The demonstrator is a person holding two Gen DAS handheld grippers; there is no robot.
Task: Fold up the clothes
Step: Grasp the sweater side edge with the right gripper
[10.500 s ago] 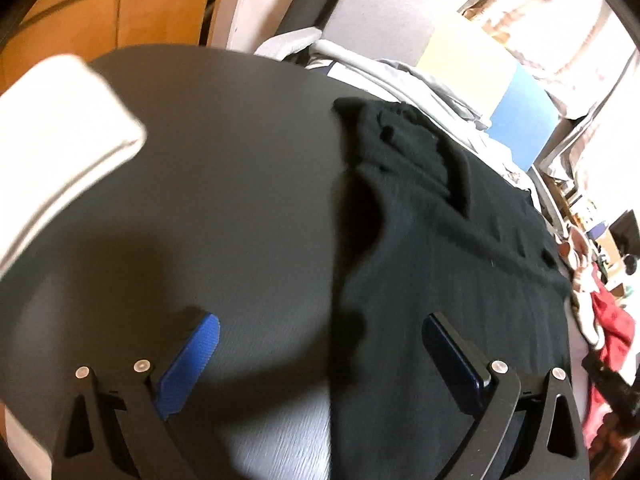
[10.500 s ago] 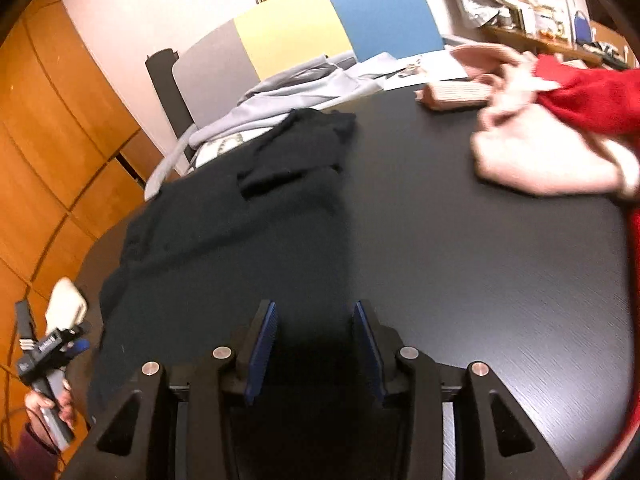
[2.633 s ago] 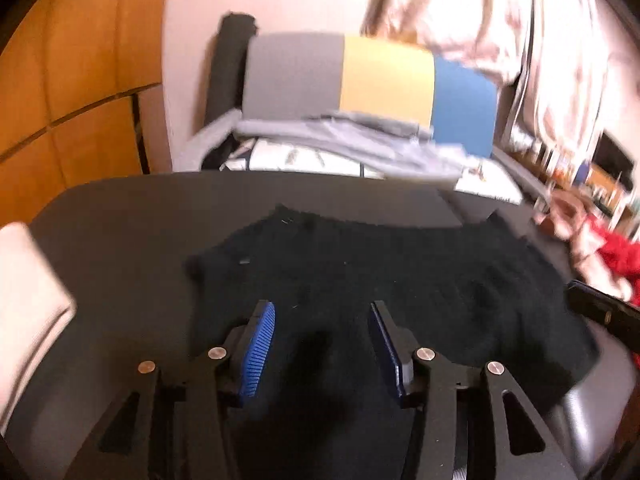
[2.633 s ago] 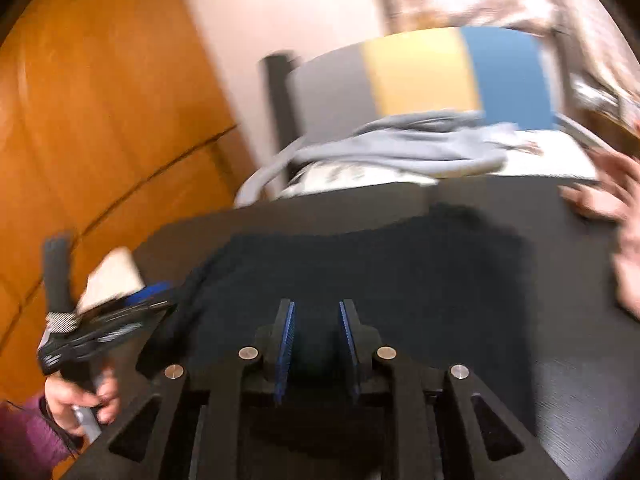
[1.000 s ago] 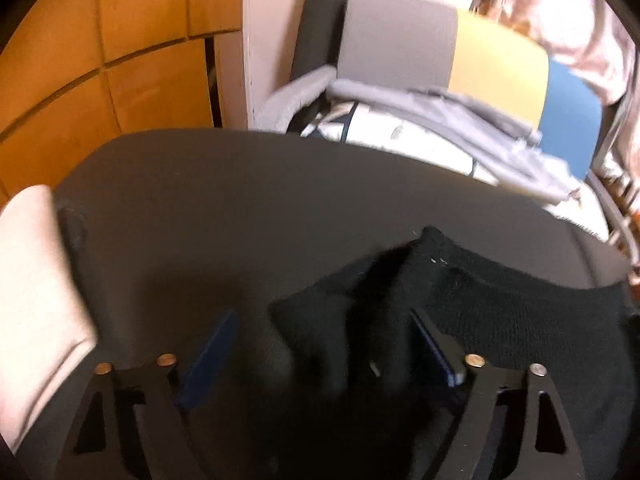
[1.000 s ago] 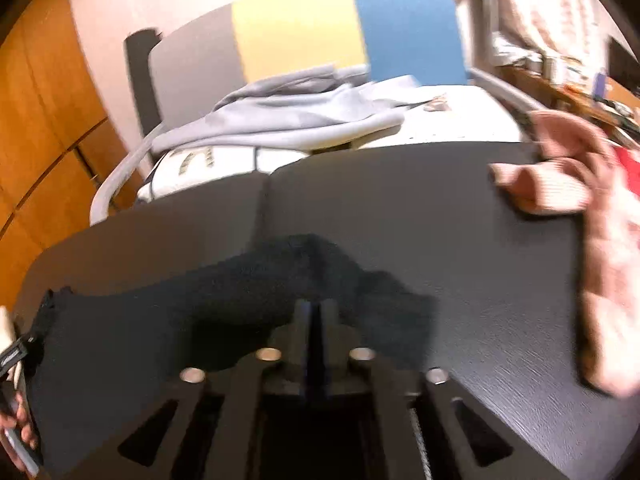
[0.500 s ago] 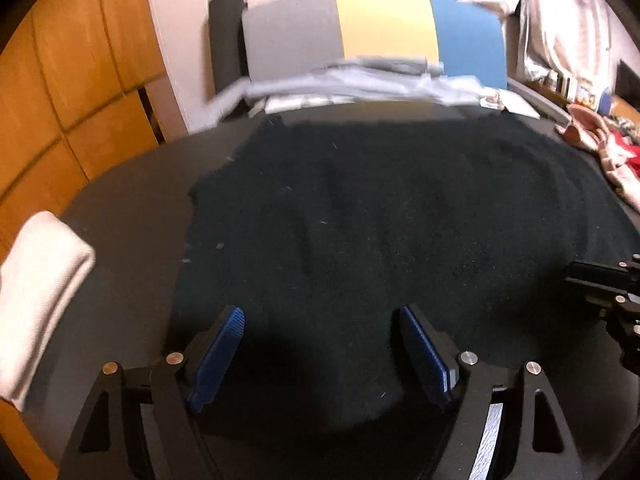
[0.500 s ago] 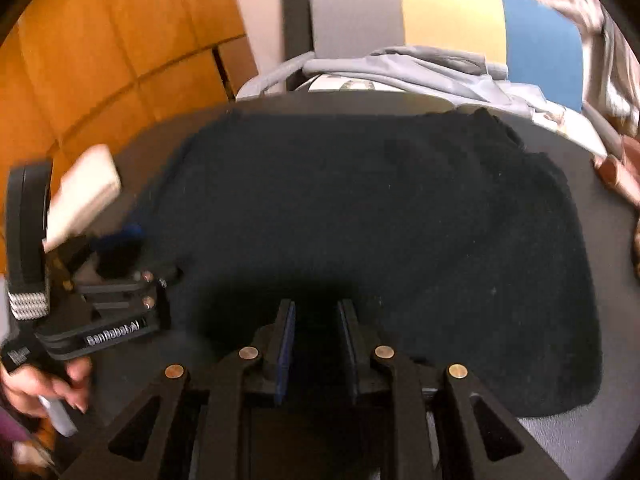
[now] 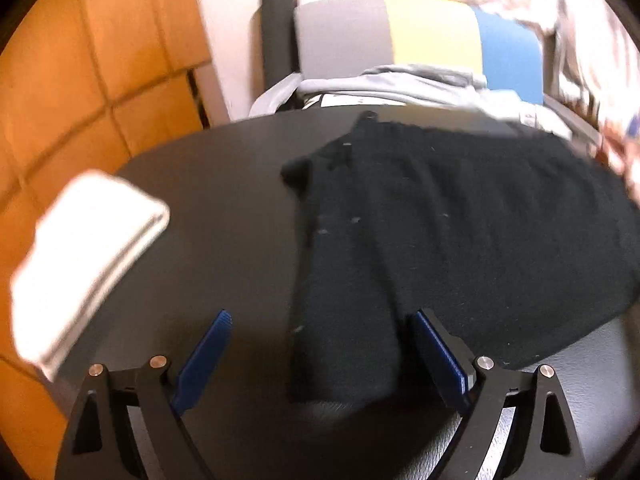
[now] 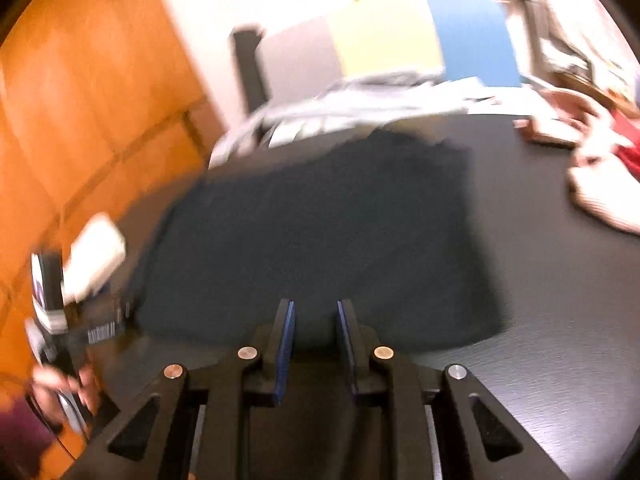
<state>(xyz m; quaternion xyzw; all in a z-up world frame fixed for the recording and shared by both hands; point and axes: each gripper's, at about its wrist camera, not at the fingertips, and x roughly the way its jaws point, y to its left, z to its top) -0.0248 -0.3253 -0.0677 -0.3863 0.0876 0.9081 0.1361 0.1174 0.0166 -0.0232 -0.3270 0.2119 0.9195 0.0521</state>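
A black knit garment (image 9: 460,232) lies spread on the dark round table (image 9: 224,208); it also shows in the right wrist view (image 10: 320,240). One sleeve (image 9: 344,320) is laid down its left side toward me. My left gripper (image 9: 320,344) is open wide, its blue pads either side of the sleeve's end. My right gripper (image 10: 314,340) is slightly open at the garment's near edge, with nothing clearly between the pads. The right wrist view is blurred.
A folded white cloth (image 9: 84,256) lies at the table's left edge. A grey, yellow and blue chair (image 9: 416,40) with grey clothes stands behind the table. Pink and red clothes (image 10: 600,168) lie at the right. Wooden panels are on the left.
My left gripper has shifted left, over the garment's left sleeve instead of its body. My right gripper has swung right and stays partly open. Both views are blurred by motion.
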